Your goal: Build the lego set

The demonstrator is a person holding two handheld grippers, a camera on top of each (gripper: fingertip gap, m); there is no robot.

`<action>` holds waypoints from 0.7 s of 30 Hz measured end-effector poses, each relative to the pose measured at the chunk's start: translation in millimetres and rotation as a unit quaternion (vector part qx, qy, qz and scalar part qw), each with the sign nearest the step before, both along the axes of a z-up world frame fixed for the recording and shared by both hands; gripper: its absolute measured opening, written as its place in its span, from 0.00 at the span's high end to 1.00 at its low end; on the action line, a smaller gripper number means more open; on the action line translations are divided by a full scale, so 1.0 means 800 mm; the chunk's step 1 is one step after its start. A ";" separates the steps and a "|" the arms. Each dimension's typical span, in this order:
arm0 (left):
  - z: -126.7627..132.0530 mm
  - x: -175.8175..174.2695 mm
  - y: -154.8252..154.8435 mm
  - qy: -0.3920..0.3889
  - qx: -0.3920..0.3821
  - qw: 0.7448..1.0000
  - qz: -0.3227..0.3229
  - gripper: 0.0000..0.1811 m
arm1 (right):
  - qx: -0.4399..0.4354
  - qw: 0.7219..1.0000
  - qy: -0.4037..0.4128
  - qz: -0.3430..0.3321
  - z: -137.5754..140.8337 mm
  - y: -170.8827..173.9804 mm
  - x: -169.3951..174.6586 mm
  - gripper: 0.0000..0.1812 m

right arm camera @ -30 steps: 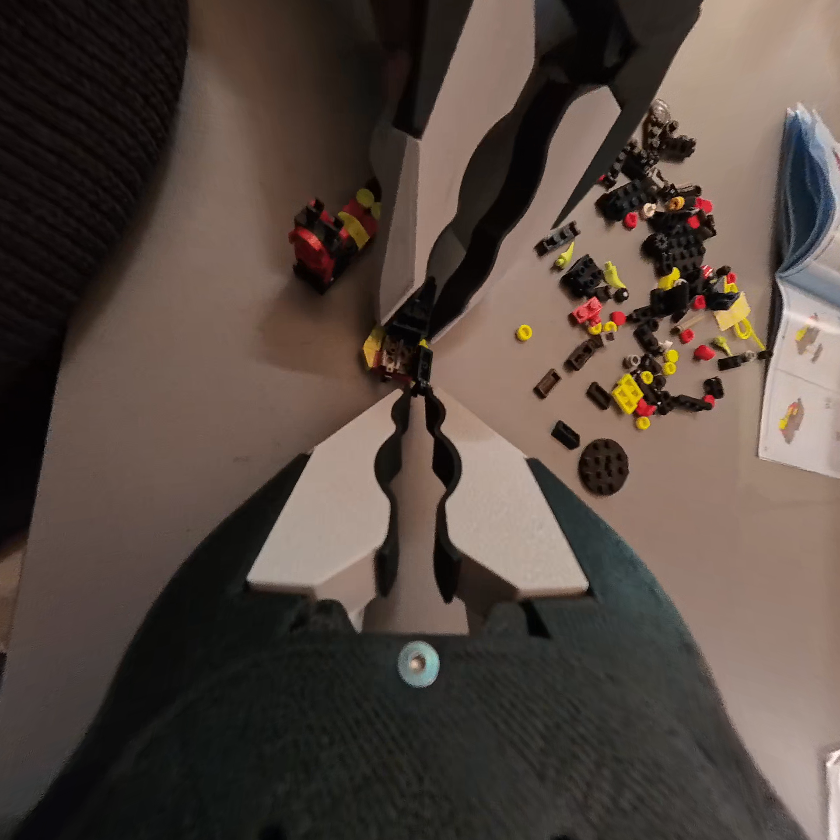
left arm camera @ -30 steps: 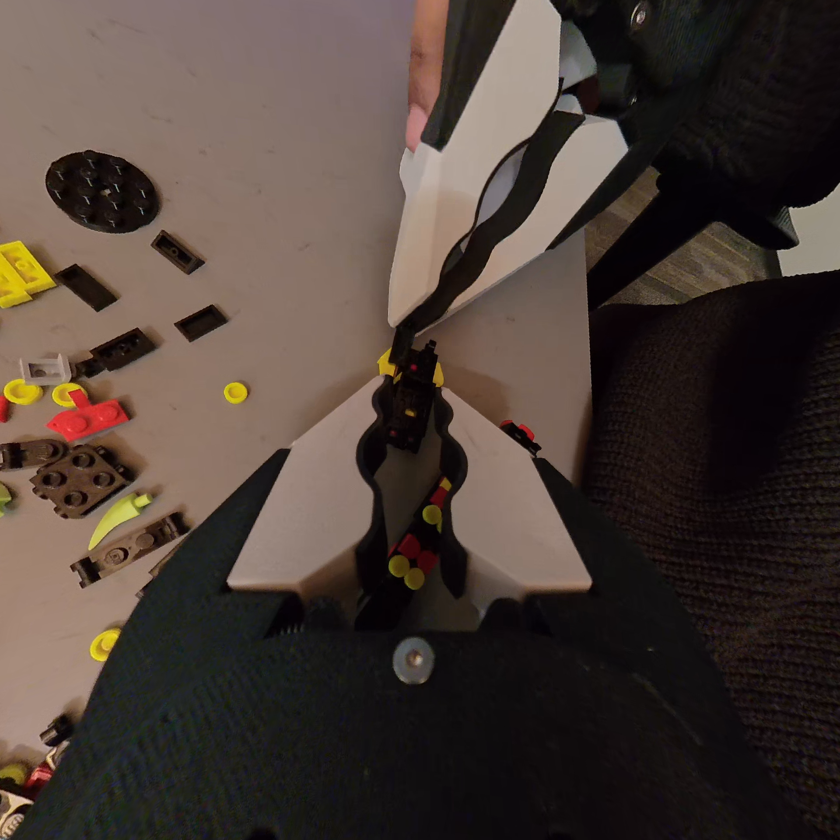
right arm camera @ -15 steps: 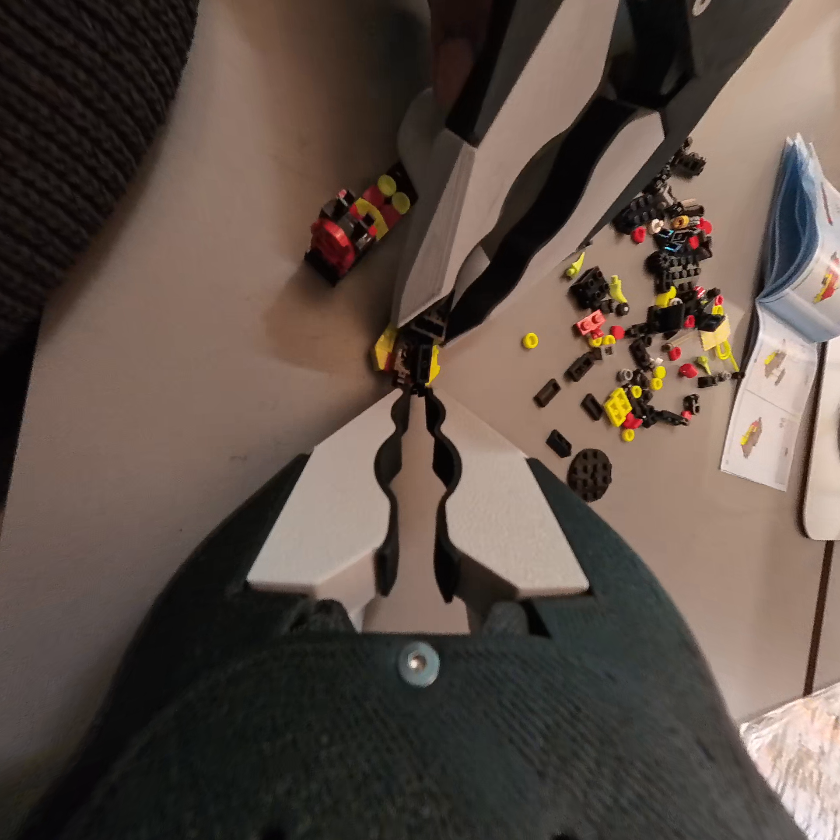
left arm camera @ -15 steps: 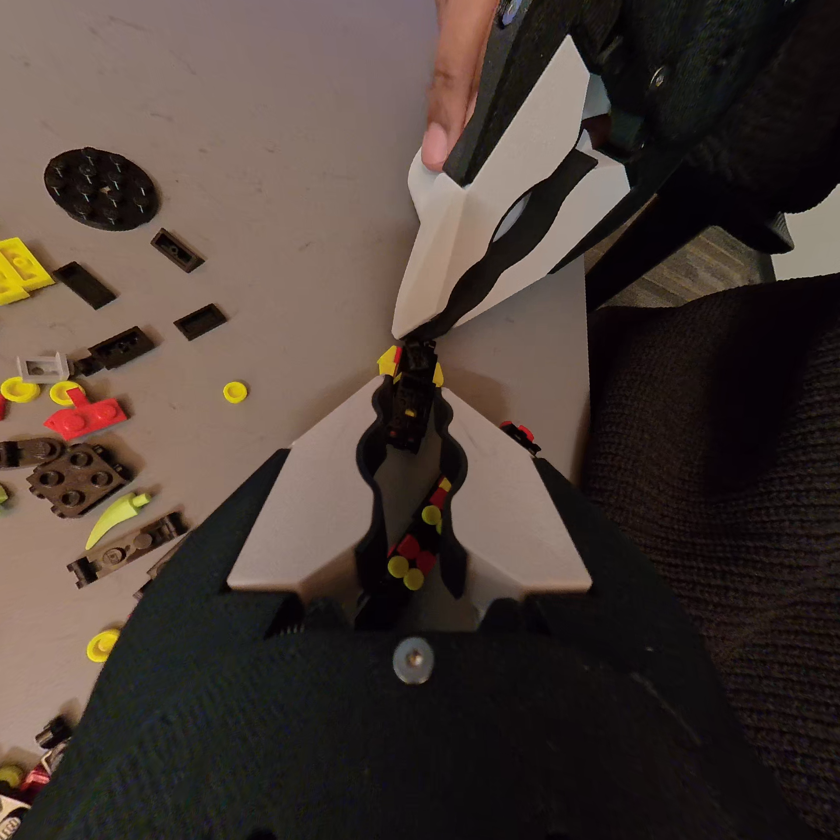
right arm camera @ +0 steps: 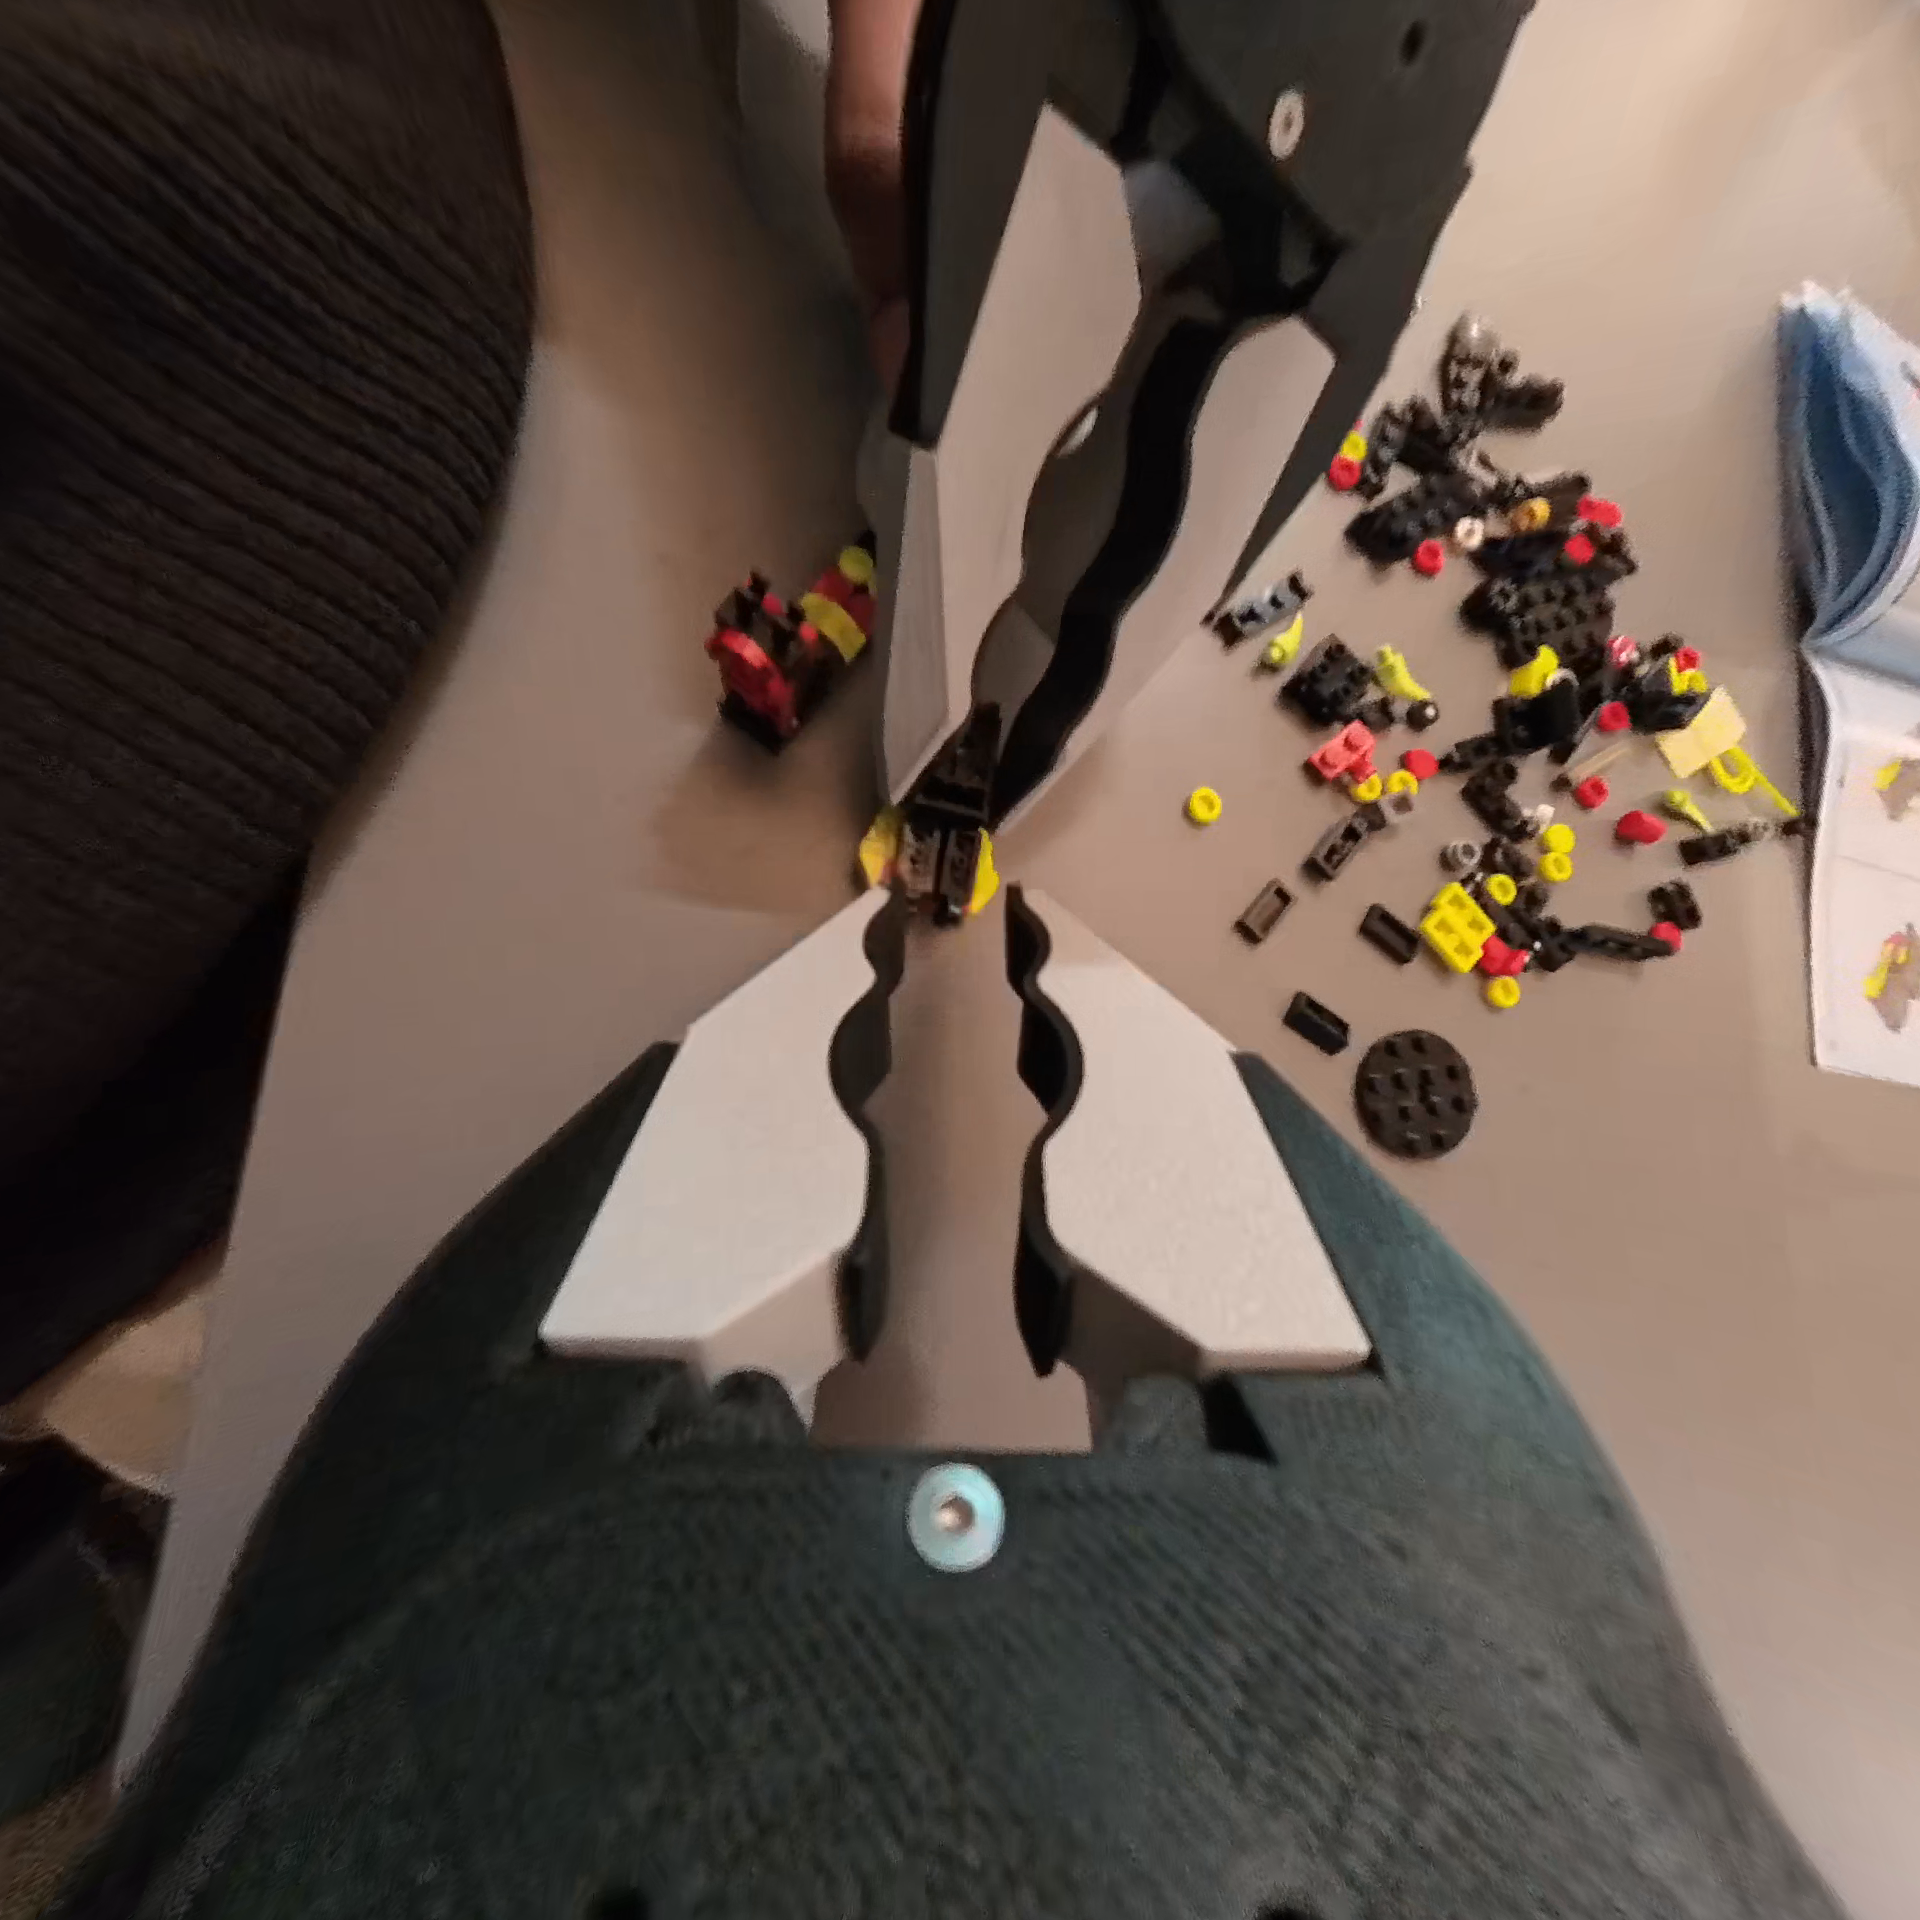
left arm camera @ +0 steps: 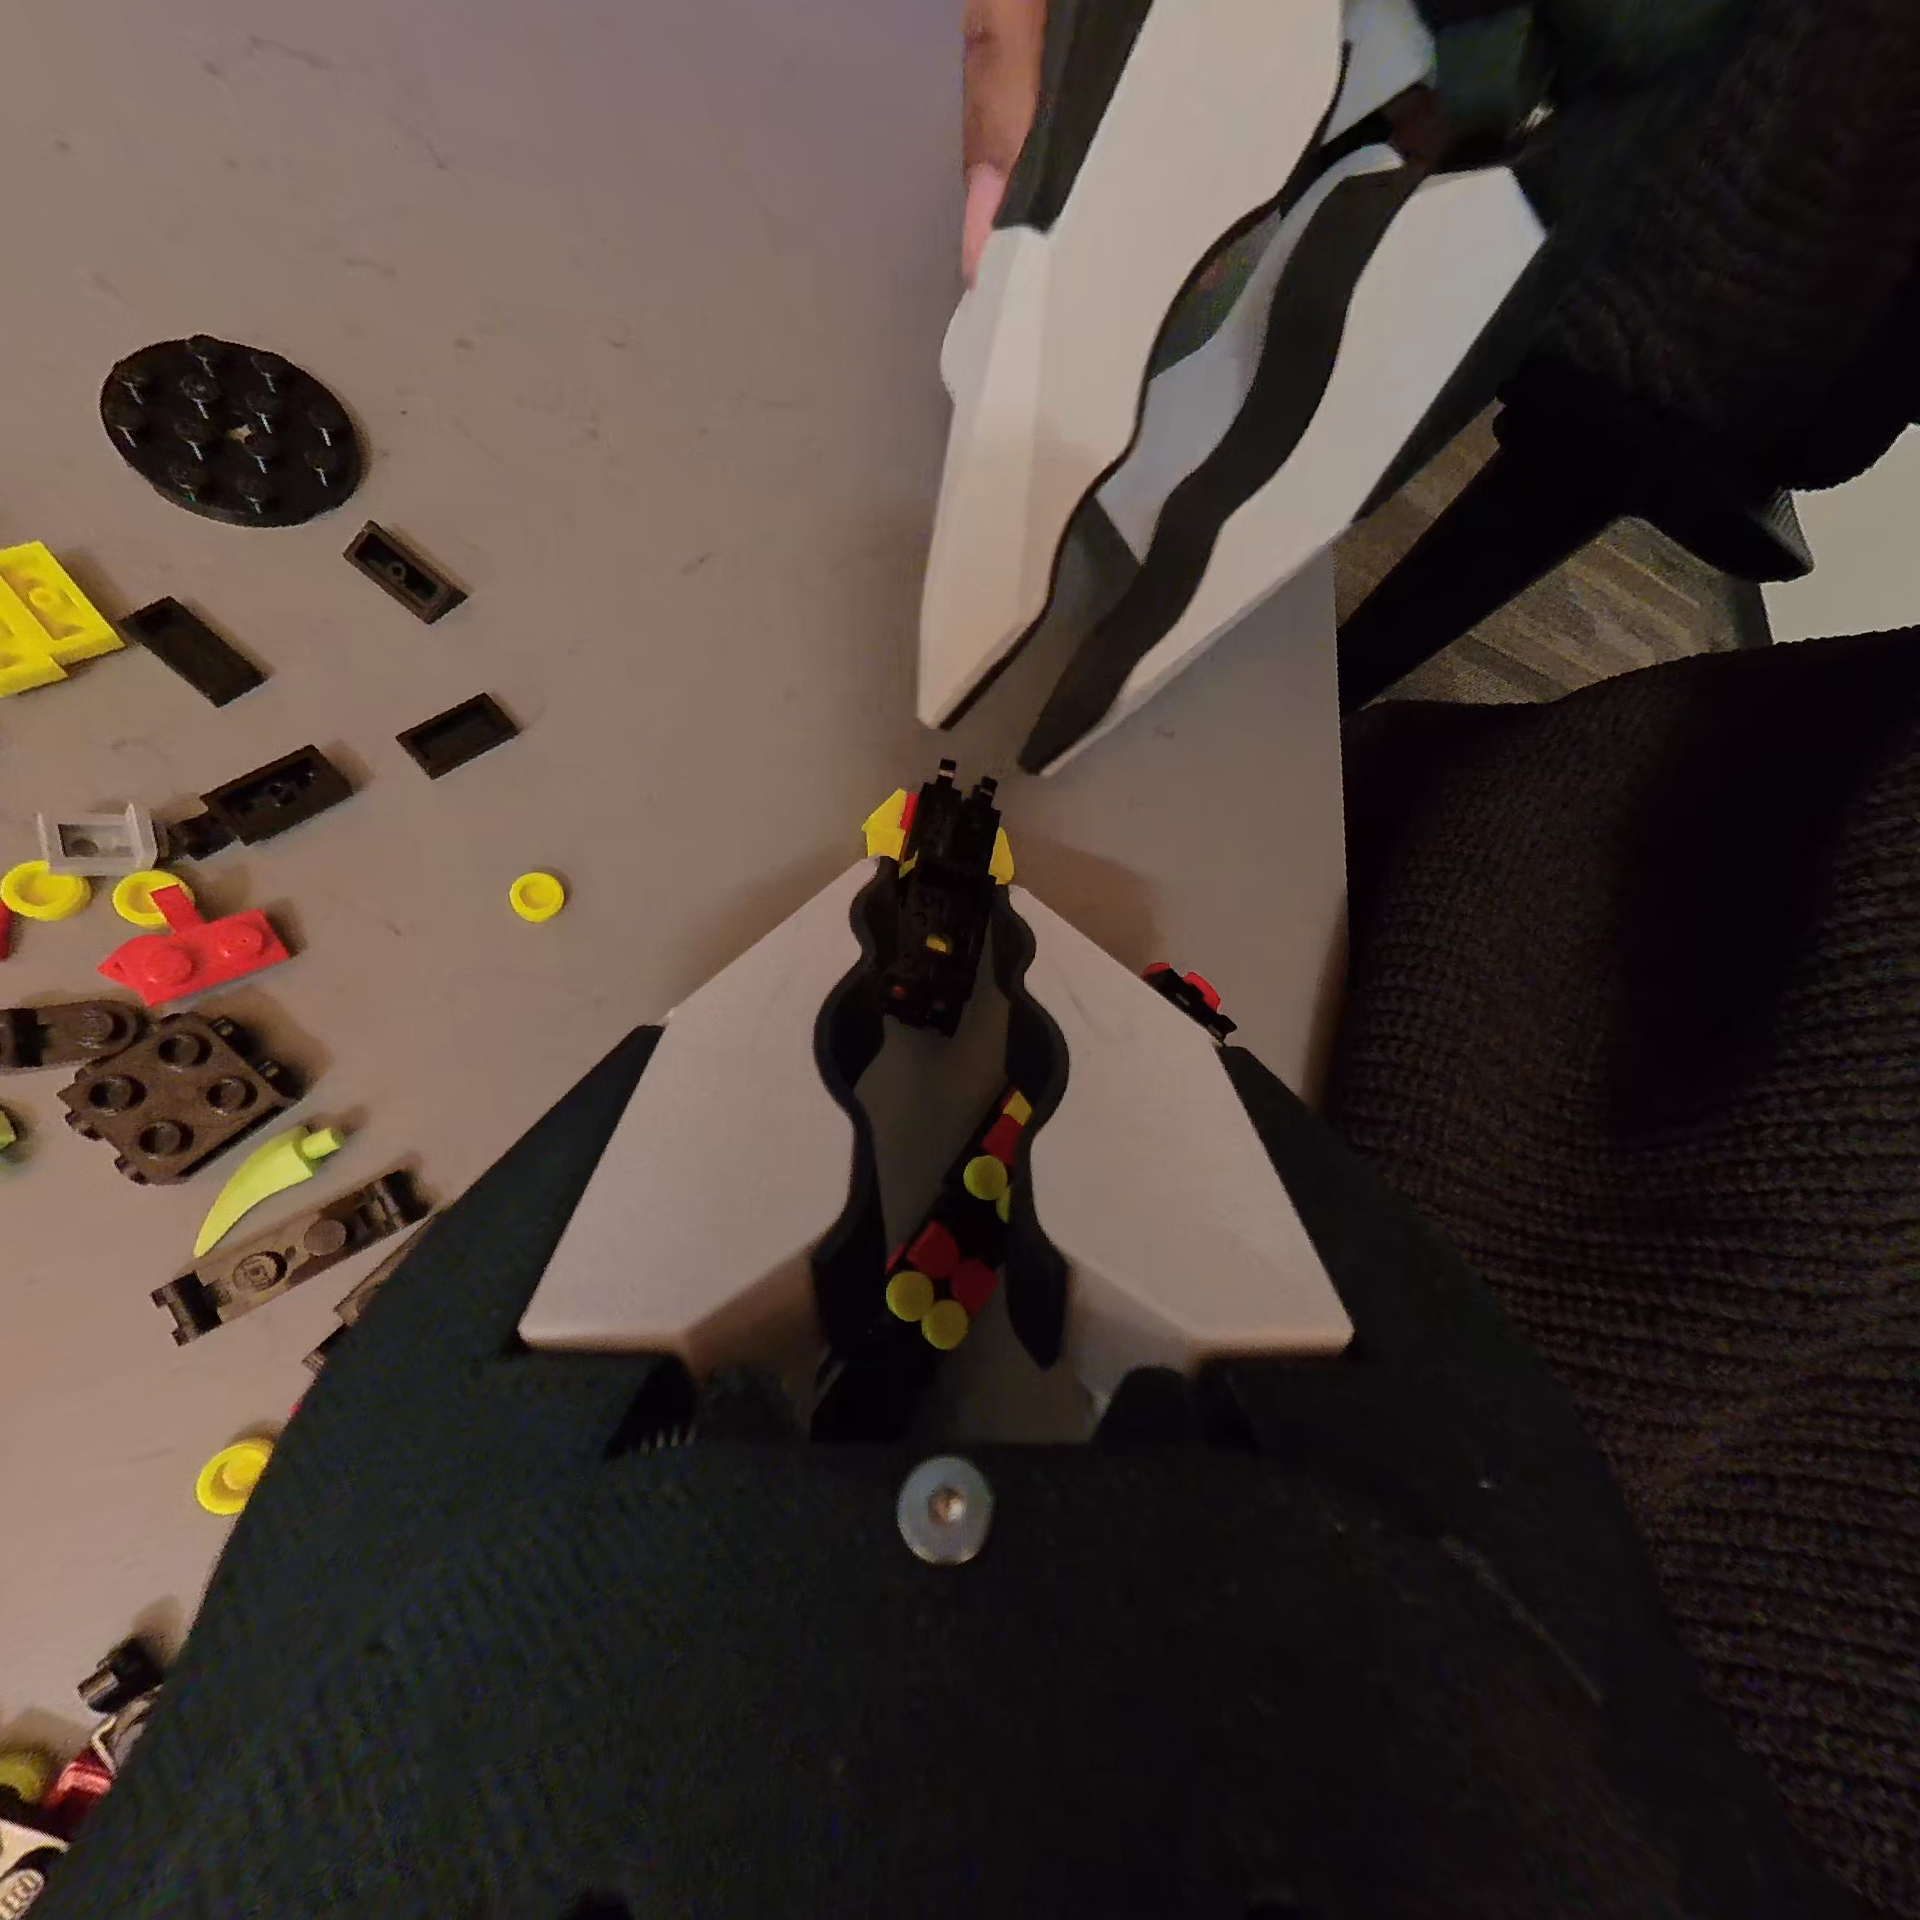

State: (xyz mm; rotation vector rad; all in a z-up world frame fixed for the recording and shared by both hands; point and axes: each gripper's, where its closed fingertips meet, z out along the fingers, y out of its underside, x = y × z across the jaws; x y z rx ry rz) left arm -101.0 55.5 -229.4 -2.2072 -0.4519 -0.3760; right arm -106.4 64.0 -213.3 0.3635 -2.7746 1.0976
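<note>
On the grey surface (left arm camera: 644,260), the right gripper (right arm camera: 951,914) has let go: its jaws now stand apart, just clear of the small black-and-yellow assembly (left arm camera: 935,914), which stays clenched in the left gripper (left arm camera: 940,883). The added piece looks seated.

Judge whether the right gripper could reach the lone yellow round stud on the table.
Probably yes: the right gripper is open and empty, and bare table lies between it and the yellow round stud.
</note>
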 end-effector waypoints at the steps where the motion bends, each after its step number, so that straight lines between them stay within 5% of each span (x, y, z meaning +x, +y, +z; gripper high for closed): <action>1: 0.000 0.000 0.000 -0.001 0.000 1.000 0.000 0.92 | -0.007 1.000 -0.003 0.008 0.003 -0.002 0.004 0.90; 16: 0.027 -0.015 -0.004 -0.146 0.090 0.984 0.057 0.92 | -0.005 0.988 0.151 0.014 0.013 -0.011 -0.011 0.75; 21: 0.035 -0.026 -0.013 -0.152 0.108 0.980 0.067 0.92 | 0.011 0.963 0.270 0.019 0.018 -0.013 -0.025 0.72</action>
